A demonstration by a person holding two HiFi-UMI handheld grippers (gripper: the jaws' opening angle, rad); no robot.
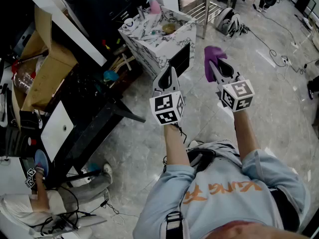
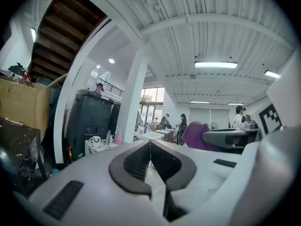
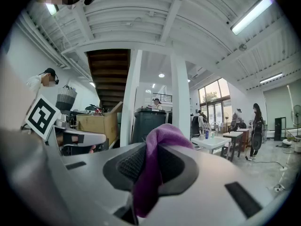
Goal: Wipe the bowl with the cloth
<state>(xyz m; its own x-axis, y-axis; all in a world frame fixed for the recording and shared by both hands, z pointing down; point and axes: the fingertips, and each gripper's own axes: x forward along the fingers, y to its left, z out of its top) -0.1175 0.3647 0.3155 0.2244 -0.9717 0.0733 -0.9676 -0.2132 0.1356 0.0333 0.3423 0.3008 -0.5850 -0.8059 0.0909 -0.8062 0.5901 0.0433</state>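
Above the grey floor (image 1: 144, 138) in the head view, the left gripper (image 1: 168, 78) and the right gripper (image 1: 215, 67) are raised side by side, the purple cloth (image 1: 211, 59) at the right one's tip; the left gripper view shows jaws pressed together on nothing; the right gripper view shows jaws pinching the cloth.
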